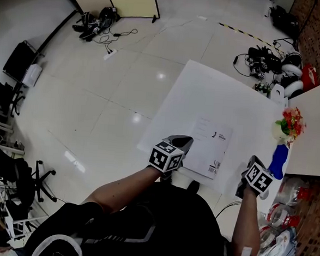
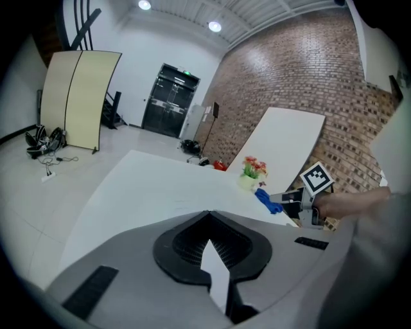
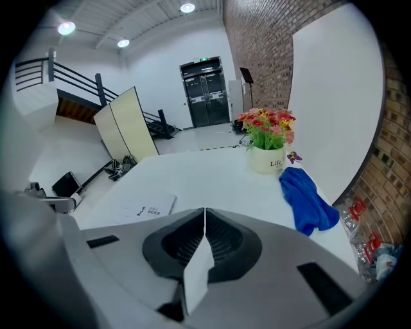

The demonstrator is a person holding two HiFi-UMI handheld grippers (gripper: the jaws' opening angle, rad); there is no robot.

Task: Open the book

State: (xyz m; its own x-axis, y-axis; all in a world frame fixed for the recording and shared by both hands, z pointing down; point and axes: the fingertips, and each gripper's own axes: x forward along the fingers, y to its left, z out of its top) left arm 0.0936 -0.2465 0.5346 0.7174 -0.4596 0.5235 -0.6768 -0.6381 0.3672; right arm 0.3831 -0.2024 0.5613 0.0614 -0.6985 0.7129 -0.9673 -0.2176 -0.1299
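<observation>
Now my left tool point(image 1: 182, 140) hovers over the near left corner of the thin white paperback book point(image 1: 211, 147), its jaws pressed together with nothing between them. The book lies closed and flat on the white rectangular desk point(image 1: 206, 89), close to the near edge. My right tool point(image 1: 254, 160), likewise clamped on nothing, is to the right of the book, just beside the crumpled blue cloth point(image 1: 278, 160) and near the white pot of red flowers point(image 1: 287, 127).

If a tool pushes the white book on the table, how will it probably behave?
The book looks thin and lies flat, so it is probably light and rather floppy. On the smooth white table it may slide instead of opening.
</observation>
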